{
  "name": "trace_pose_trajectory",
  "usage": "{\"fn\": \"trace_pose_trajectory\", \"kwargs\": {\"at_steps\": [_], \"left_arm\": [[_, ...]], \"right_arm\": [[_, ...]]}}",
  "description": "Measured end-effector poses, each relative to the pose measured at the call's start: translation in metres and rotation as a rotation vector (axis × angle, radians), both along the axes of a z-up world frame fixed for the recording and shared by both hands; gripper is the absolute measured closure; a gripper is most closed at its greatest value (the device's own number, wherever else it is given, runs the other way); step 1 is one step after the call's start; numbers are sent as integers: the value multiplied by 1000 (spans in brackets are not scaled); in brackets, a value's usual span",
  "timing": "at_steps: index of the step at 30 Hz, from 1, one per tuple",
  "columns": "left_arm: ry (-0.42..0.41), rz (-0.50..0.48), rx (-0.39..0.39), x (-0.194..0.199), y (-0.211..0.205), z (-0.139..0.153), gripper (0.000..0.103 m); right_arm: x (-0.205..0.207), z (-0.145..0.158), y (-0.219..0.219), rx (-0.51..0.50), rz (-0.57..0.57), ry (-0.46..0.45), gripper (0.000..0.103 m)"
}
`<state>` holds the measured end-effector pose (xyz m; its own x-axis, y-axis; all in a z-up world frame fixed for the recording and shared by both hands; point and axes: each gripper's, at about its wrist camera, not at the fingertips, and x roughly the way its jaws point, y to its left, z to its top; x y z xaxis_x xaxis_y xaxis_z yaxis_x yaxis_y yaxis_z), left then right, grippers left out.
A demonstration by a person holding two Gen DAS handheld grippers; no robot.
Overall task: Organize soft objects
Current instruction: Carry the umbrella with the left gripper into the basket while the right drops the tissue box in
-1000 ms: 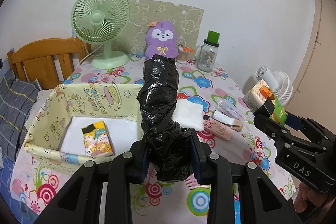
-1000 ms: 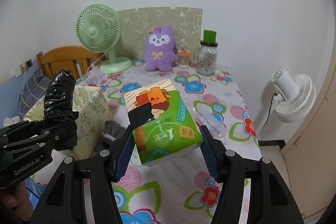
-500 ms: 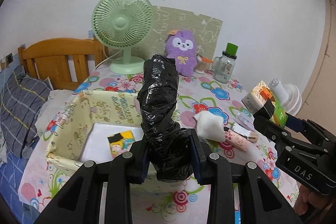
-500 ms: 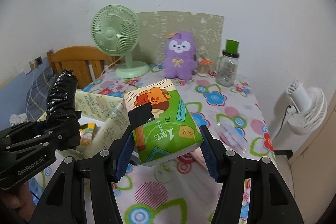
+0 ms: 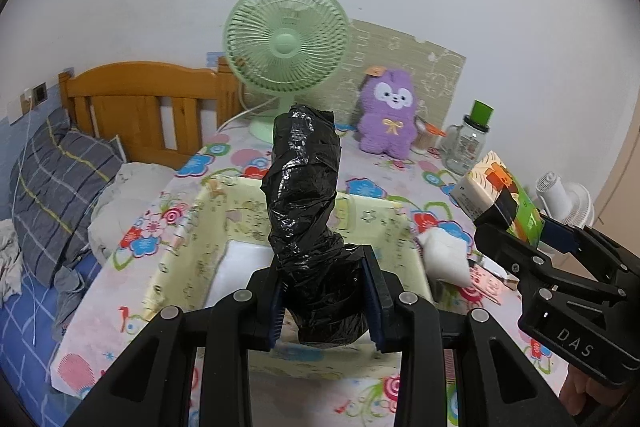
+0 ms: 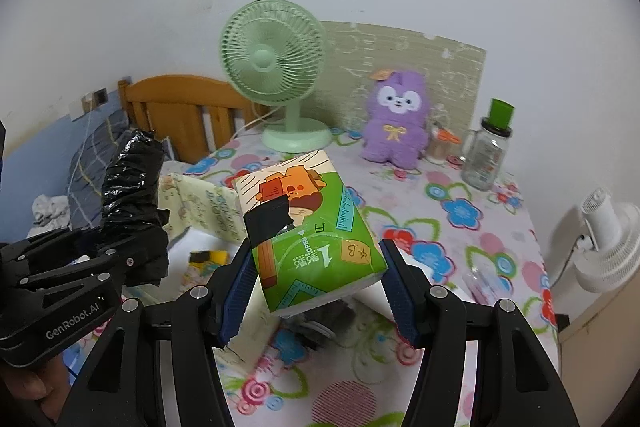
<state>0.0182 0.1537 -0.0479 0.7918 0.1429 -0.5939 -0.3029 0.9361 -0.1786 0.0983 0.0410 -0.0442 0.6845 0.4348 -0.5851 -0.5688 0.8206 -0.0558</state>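
- Left gripper [image 5: 325,301]: clamped on the lower end of a black bag roll [image 5: 306,187]. The roll stands nearly upright between the blue pads and rises well above them.
- Right gripper [image 6: 316,291]: clamped on a green tissue pack [image 6: 310,227]. The pack is tilted, with its printed face up and its far end raised above the pads.
- In the left wrist view the right gripper [image 5: 520,239] appears at the right edge with the tissue pack [image 5: 496,195] in its jaws. A hand [image 5: 580,393] shows below it.
- In the right wrist view the left gripper [image 6: 120,247] appears at the left edge, holding the bag roll [image 6: 132,187].
- Both grippers are held above a yellow box [image 5: 192,243] on the floral table [image 5: 132,311]. The bag roll hangs over the box's open top.
- Inside the box: a white floor panel and a small yellow packet [image 6: 208,259].
- Just right of the box: a white pad [image 5: 446,255] and a pink packet [image 5: 484,279], both on the table.
- At the table's far edge, from left to right: a green fan [image 5: 286,47], a purple plush [image 5: 388,115], a jar [image 5: 466,143] with a green lid.
- Beyond the table: a wooden headboard [image 5: 148,107] and a pillow [image 5: 56,179] at left, a white fan [image 6: 604,227] at right.
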Motion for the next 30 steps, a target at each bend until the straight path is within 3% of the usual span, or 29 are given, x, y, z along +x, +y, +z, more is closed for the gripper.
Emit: {"fn": "trace_pose_trajectory", "kwargs": {"at_steps": [11, 30], "left_arm": [[5, 63, -7, -3, 30, -3, 70], [36, 73, -18, 3, 42, -13, 67]], "right_arm": [[5, -1, 43, -19, 75, 3, 40], [17, -15, 60, -42, 106, 45, 40]]}}
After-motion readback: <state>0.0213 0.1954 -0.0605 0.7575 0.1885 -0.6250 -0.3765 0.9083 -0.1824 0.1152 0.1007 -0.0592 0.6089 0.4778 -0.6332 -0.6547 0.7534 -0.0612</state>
